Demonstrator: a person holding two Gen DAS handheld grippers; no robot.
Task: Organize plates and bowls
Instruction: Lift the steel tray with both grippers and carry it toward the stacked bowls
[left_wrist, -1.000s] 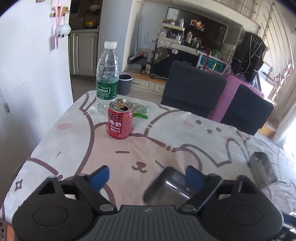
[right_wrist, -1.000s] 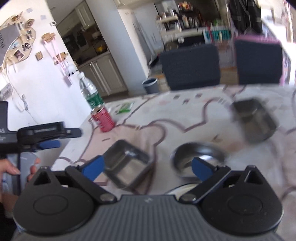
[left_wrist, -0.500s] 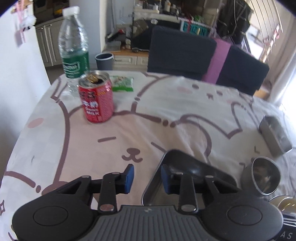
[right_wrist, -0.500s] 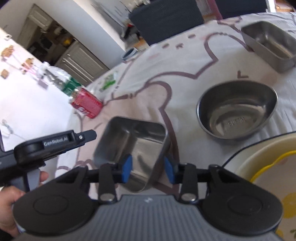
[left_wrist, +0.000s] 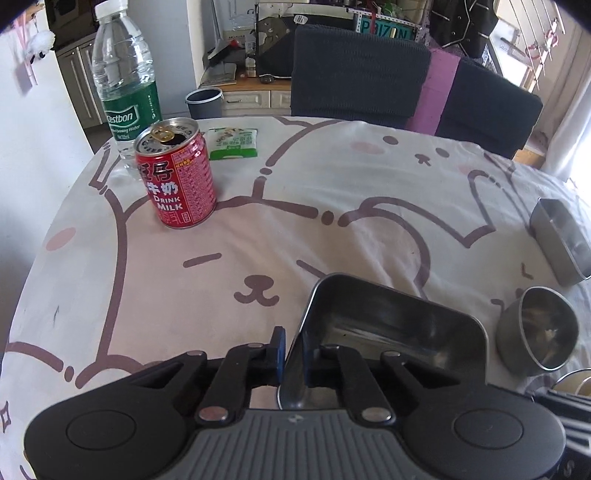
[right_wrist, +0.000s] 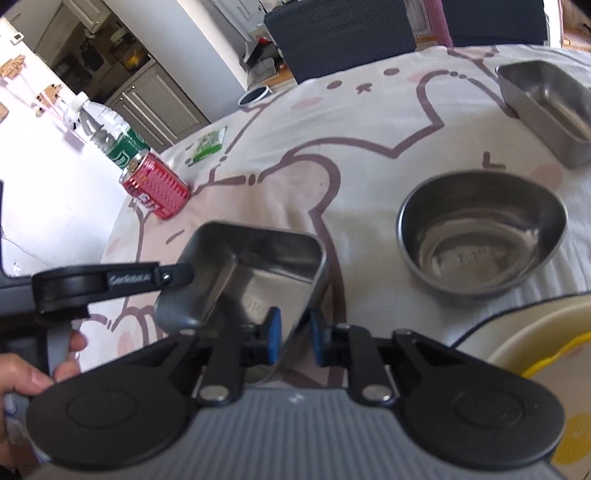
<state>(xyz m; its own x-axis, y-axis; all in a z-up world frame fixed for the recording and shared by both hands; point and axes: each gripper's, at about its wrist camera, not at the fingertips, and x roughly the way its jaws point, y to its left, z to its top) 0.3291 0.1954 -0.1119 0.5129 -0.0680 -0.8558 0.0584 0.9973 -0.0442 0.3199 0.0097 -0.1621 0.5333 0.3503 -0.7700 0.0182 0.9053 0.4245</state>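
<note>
A rectangular steel tray (left_wrist: 388, 325) lies on the bear-print tablecloth (left_wrist: 295, 206) right in front of both grippers. My left gripper (left_wrist: 291, 352) is shut on the tray's left wall; the right wrist view shows it from the side (right_wrist: 183, 274) at that rim. My right gripper (right_wrist: 295, 339) straddles the near right wall of the same tray (right_wrist: 255, 266). Its jaws are closing, with a small gap still showing at the pads. A round steel bowl (right_wrist: 480, 236) sits to the right. A second steel tray (right_wrist: 546, 107) is farther back.
A red milk-drink can (left_wrist: 175, 173), a water bottle (left_wrist: 123, 74) and a green packet (left_wrist: 232, 142) stand at the far left. A cream plate with yellow print (right_wrist: 535, 369) lies near right. Dark chairs (left_wrist: 358, 74) stand behind the table. A hand (right_wrist: 22, 373) holds the left gripper.
Both grippers came down and forward onto the rectangular tray and closed from wide open. The left jaws now clamp its left wall; the right jaws have narrowed around its right wall.
</note>
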